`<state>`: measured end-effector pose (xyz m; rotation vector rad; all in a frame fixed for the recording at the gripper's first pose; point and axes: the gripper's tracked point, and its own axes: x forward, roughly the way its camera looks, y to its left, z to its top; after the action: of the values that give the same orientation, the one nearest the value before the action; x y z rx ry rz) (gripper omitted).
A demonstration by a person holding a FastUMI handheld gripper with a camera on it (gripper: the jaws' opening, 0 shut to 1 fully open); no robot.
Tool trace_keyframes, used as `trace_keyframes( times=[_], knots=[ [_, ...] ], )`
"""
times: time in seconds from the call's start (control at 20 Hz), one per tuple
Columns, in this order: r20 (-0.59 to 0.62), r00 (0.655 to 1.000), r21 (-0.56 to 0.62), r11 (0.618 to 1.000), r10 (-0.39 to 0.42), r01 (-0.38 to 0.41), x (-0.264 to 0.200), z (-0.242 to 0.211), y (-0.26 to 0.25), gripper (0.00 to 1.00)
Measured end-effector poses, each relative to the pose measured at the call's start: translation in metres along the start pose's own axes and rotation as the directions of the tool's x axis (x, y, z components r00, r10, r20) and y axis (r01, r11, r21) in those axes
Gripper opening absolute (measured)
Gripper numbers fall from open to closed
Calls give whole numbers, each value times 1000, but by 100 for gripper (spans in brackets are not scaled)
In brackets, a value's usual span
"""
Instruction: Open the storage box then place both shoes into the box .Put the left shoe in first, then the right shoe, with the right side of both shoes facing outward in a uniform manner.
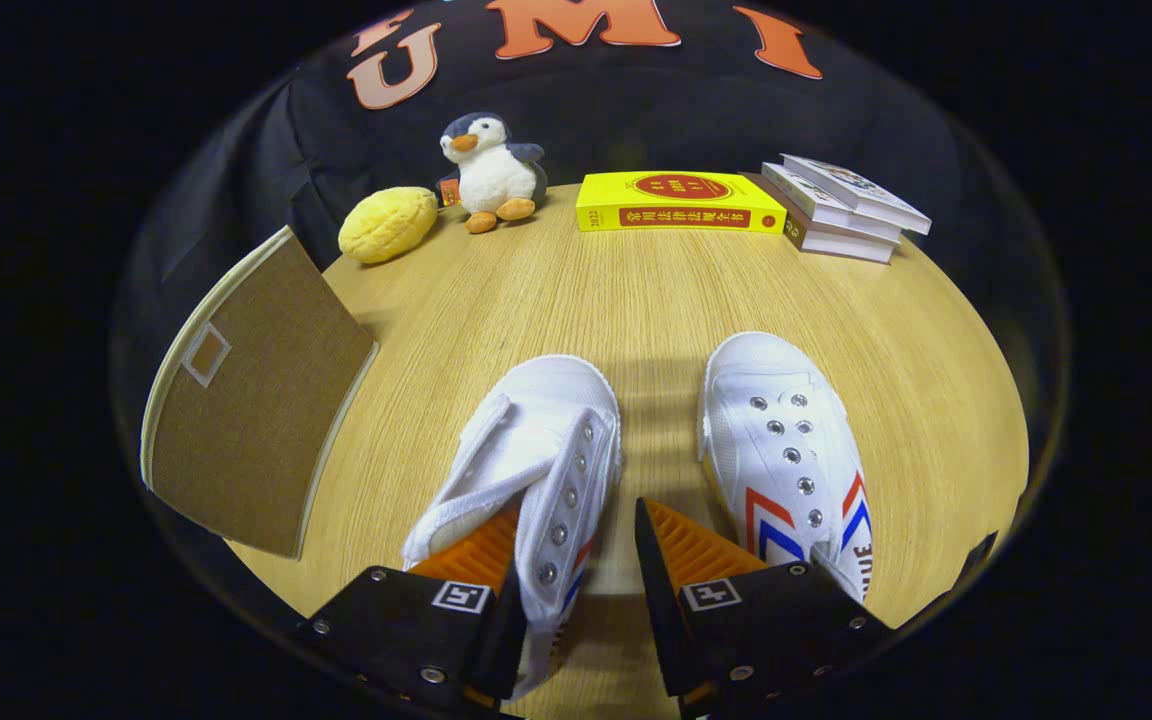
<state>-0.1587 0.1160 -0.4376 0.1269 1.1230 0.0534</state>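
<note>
A: Gripper view has the wooden table (636,300) widest, then the brown storage box (256,400) at ten o'clock, lid open, I'd judge.

B: So the step is picking up the left shoe (536,450)?

A: Likely. It's white canvas, laceless, tongue flopped, just ahead. The gripper (576,560) has its jaws apart, straddling that shoe's side wall. Next: close, lift, carry toward the box.

B: And the right shoe (786,450)?

A: One o'clock, with red-blue chevrons.

Claw (576,560) spread around left shoe's (536,470) side wall, right shoe (786,450) just beside, brown storage box (256,400) nearby
</note>
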Motion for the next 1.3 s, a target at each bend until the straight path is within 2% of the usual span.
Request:
trace_keyframes(
  times=[0.1,0.15,0.3,0.35,0.45,0.65,0.95,1.3],
  knots=[
    [-12,1000,18,1000,22,-22,-1,-2,5,48],
    [-17,1000,32,999,22,-22,0,-2,5,39],
    [-71,997,100,995,10,-3,-2,-4,-1,24],
    [-81,997,120,993,9,0,-3,-2,-3,14],
    [-111,993,165,986,31,-13,-7,-6,-2,6],
    [-117,992,201,979,50,-26,-25,3,8,5],
    [-106,991,241,969,84,-57,-62,50,37,5],
    [25,986,230,959,162,-164,-110,127,111,5]
  ],
)
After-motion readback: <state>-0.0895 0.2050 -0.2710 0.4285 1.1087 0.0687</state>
